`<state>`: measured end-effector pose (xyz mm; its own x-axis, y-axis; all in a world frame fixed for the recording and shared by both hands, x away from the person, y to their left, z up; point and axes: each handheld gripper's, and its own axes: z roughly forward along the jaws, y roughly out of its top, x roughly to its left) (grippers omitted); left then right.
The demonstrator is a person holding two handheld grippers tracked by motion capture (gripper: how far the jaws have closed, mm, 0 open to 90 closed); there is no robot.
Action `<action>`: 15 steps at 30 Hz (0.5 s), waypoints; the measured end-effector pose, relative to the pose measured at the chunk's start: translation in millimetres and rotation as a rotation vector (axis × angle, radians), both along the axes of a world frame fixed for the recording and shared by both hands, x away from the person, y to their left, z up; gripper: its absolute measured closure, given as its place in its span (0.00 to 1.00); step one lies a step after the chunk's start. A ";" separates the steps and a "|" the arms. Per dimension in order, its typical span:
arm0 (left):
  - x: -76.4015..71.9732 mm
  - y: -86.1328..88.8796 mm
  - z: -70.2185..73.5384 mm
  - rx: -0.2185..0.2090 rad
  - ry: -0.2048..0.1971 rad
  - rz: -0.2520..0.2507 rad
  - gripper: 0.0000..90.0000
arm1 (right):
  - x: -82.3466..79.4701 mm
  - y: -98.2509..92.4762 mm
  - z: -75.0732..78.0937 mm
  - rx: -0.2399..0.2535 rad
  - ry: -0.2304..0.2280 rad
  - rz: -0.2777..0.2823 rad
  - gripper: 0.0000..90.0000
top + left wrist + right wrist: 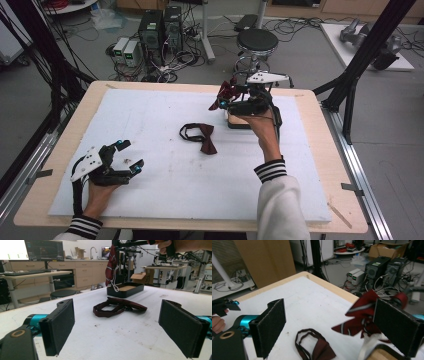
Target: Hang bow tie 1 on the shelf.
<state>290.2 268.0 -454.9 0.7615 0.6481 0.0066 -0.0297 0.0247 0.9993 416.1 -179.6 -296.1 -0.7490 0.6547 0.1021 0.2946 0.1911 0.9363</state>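
Left gripper [131, 154] rests on white surface [165, 185] w/ fingers wide open, right gripper [226, 99] fingers also apart above black tray [239, 123], striped red bow tie [362, 315] hanging against one, 2nd bow tie [201, 137] flat mid-surface.

Even, diffuse indoor lighting in all three views; no hard shadows. Soft, faint shadow beneath the dark red bow tie [202, 137] on the white mat [165, 175], and beneath the left gripper [131, 156] at the near left. White mat bright but not blown out; mild glare on the monitor [13, 249] at far left in the left gripper view. High view soft and low in detail, with straight lines bowed toward the edges. Gripper views wide-angle, near pads [60, 326] large and slightly soft. Striped bow tie [362, 315] in the right gripper view smeared by motion blur. Far background slightly hazy.
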 end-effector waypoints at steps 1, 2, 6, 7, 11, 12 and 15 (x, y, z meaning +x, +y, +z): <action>0.1 0.0 0.0 0.001 -0.001 -0.001 0.16 | -2.1 -1.9 -0.2 -0.001 0.001 -0.002 0.11; 0.0 0.0 0.0 0.001 -0.001 0.000 0.16 | -4.9 -4.4 -0.8 0.007 -0.008 -0.007 0.11; 0.1 0.0 0.0 0.002 -0.001 -0.001 0.16 | -15.9 -11.5 -2.8 0.008 -0.023 -0.014 0.11; 0.1 0.0 0.0 0.002 -0.001 -0.001 0.16 | -18.8 -12.9 -3.5 0.008 -0.027 -0.013 0.11; 0.0 0.0 0.0 0.003 -0.002 0.000 0.16 | -30.6 -18.9 -6.8 0.011 -0.045 -0.021 0.11; -0.1 0.0 0.0 0.003 -0.002 -0.001 0.16 | -33.4 -20.4 -7.9 0.012 -0.047 -0.022 0.11; -0.2 0.0 0.0 0.004 -0.002 -0.001 0.16 | -42.3 -24.4 -11.7 0.016 -0.056 -0.024 0.11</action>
<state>290.1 268.1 -454.9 0.7622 0.6472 0.0109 -0.0318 0.0206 0.9993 373.8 -204.0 -307.8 -0.7381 0.6710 0.0706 0.2456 0.1697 0.9544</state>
